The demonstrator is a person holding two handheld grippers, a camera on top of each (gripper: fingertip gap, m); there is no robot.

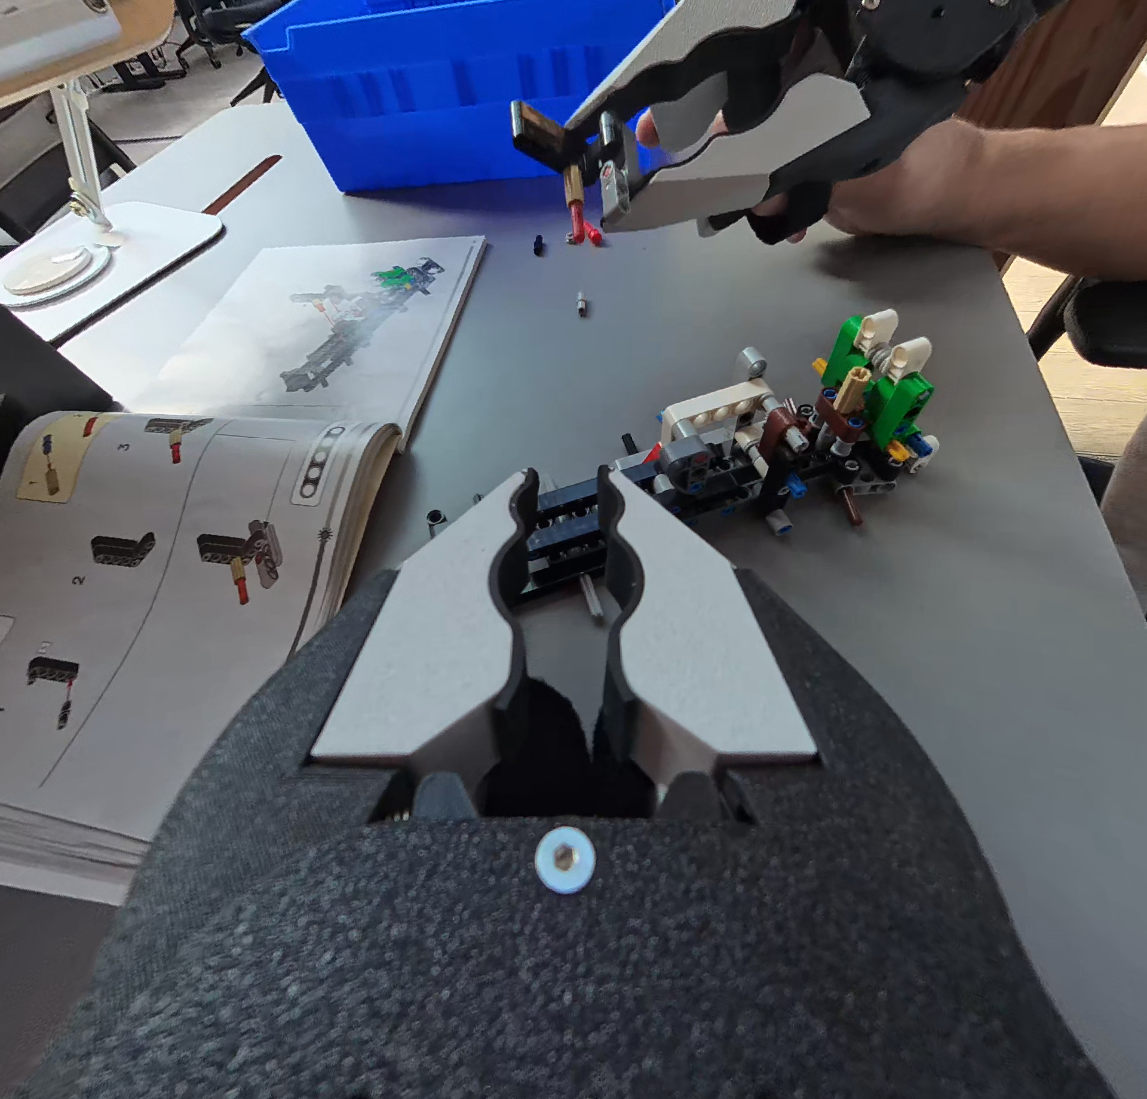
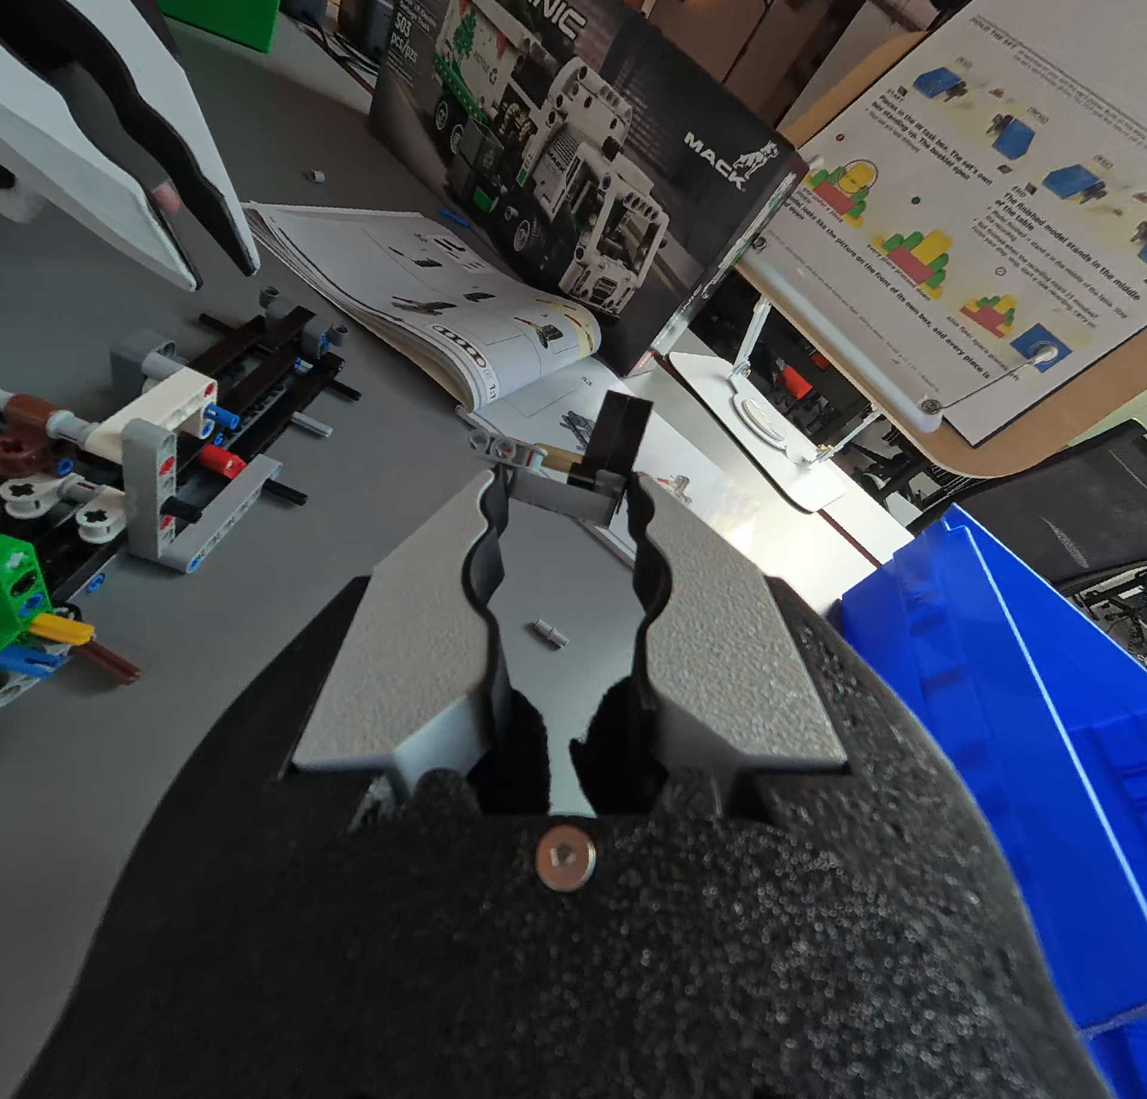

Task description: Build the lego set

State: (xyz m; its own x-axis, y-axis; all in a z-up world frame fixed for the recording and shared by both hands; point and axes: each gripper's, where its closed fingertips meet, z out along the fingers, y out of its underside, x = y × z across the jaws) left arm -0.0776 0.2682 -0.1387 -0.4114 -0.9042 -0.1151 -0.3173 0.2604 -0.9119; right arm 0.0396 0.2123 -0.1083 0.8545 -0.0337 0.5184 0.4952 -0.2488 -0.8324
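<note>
The partly built model (image 1: pixel 807 448) lies on the grey table (image 1: pixel 807 697), with green and white parts at its right end and black beams at its left. My left gripper (image 1: pixel 568 486) hovers over the black end, jaws a narrow gap apart with nothing between them. It also shows in the right wrist view (image 2: pixel 220 275), just clear of the model (image 2: pixel 161 448). My right gripper (image 2: pixel 562 486) is shut on a small sub-assembly (image 2: pixel 558 498) of a grey beam, a black angled beam and a tan-and-red axle. It holds the sub-assembly (image 1: pixel 574 188) above the table in front of the bin, where the right gripper (image 1: pixel 593 169) also shows.
An open instruction booklet (image 1: pixel 186 542) lies at the left. A blue bin (image 1: pixel 434 76) stands at the back. Loose pins (image 1: pixel 581 304) lie between bin and model. The set's box (image 2: pixel 558 138) and a sheet on a stand (image 2: pixel 993 200) stand behind the booklet. A person's forearm (image 1: pixel 993 188) reaches in from the right. Spacing between my two grippers at the tips: around 15 centimetres.
</note>
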